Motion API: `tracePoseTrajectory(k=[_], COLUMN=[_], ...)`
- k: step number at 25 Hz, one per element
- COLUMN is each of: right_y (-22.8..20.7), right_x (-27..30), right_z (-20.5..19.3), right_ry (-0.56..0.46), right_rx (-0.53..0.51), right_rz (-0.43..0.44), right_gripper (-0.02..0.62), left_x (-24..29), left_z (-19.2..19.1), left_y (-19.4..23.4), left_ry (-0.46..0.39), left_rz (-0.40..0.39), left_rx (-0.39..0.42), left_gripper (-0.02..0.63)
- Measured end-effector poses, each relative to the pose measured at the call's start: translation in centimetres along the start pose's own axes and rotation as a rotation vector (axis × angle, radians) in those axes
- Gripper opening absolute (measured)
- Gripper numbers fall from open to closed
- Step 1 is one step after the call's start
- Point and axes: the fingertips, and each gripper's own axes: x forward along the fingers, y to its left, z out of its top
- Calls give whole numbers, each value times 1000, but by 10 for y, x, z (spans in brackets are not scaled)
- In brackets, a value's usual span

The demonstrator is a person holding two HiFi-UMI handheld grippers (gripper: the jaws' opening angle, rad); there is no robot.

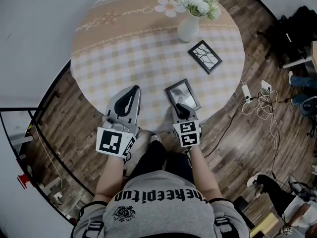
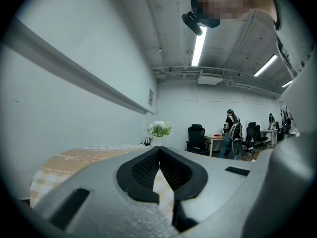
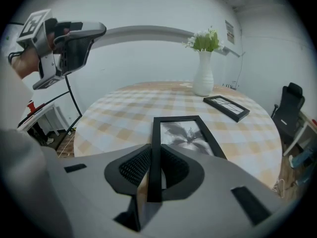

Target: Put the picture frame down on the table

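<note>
A black picture frame (image 1: pixel 183 94) with a grey flower print lies over the near part of the round checked table (image 1: pixel 138 58). My right gripper (image 1: pixel 182 108) is shut on its near left edge. In the right gripper view the picture frame (image 3: pixel 185 133) runs away from the jaws, its rail pinched between the pads, and my right gripper (image 3: pixel 155 170) holds it low over the cloth. My left gripper (image 1: pixel 130 95) is at the table's near edge, shut, with nothing in it. In the left gripper view my left gripper (image 2: pixel 159 168) points up and across the room.
A second black frame (image 1: pixel 205 56) lies flat further right on the table. A white vase of white flowers (image 1: pixel 190 21) stands at the far side. Cables and a power strip (image 1: pixel 246 91) lie on the wooden floor to the right. Office chairs (image 2: pixel 197 138) and people stand far off.
</note>
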Motion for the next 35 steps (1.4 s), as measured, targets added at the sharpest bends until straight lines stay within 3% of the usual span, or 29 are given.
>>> tracePoseTrajectory(k=[7, 13, 15, 17, 19, 35], right_y=[1, 2, -4, -9, -5, 3], right_x=[-1, -11, -20, -32, -46, -198], right_z=[0, 11, 21, 31, 43, 103], right_ry=[1, -80, -117, -164, -215, -513], right_rx=[22, 65, 61, 49, 37, -39], right_rz=[22, 47, 43, 42, 65, 201], right_gripper=[68, 103, 85, 24, 6, 5], left_x=[-3, -11, -10, -10, -17, -75], left_z=[0, 4, 6, 9, 13, 55], left_y=[-1, -9, -17, -24, -30, -129], left_ry=[2, -5, -6, -9, -17, -95], left_rz=[6, 12, 19, 26, 34, 124], left_rx=[0, 11, 16, 22, 27, 85], left_gripper=[15, 15, 15, 15, 15, 15])
